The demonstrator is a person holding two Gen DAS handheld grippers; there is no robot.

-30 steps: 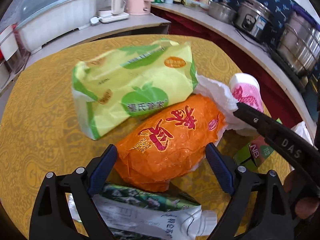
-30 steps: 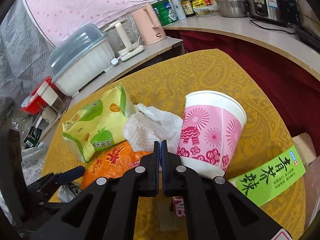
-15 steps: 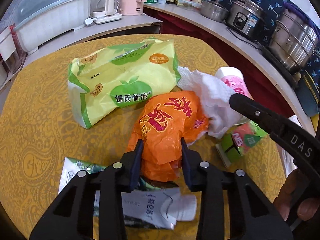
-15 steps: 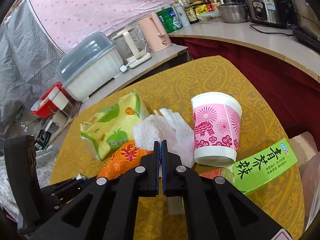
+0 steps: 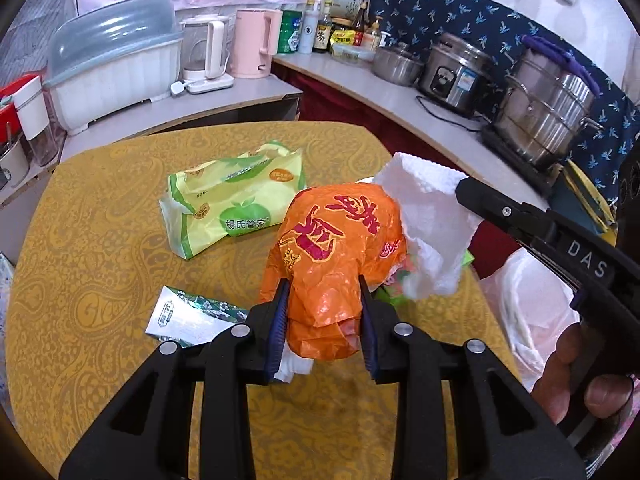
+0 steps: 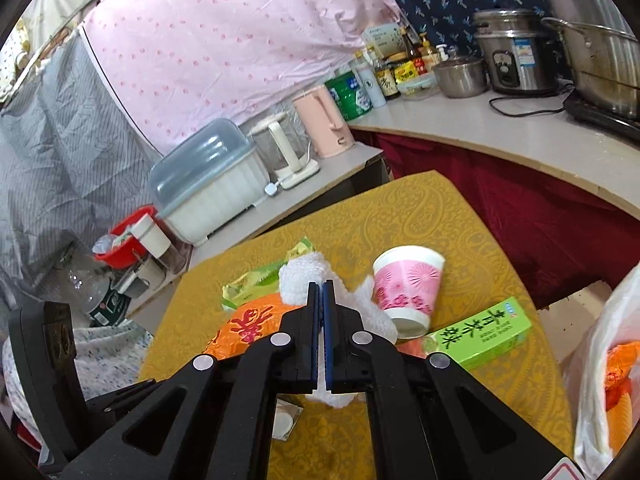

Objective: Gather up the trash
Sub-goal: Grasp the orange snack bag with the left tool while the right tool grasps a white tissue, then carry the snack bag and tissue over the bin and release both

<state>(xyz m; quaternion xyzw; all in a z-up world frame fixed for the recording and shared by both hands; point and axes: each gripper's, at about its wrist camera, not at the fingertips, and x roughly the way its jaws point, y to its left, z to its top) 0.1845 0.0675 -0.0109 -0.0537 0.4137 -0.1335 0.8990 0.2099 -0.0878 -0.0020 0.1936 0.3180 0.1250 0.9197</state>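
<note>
Trash is lifted off the desk (image 5: 100,216): orange wrapper (image 5: 336,248) pinched in the closing left tongs (image 5: 323,320), paper towel (image 5: 432,220) clamped in the shut right tongs (image 6: 321,320), white bag (image 5: 528,312) lying rightward, nearer the right.

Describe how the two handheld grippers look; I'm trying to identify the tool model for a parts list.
Both are matte black plastic. The left gripper has triangular cut-out fingers, round silver pivot bolts and ribbed dark blue pads. The right gripper matches it, with blue pad edges; seen from the left wrist view, its side bears white letters "DAS". No cables or sleeves show.
</note>
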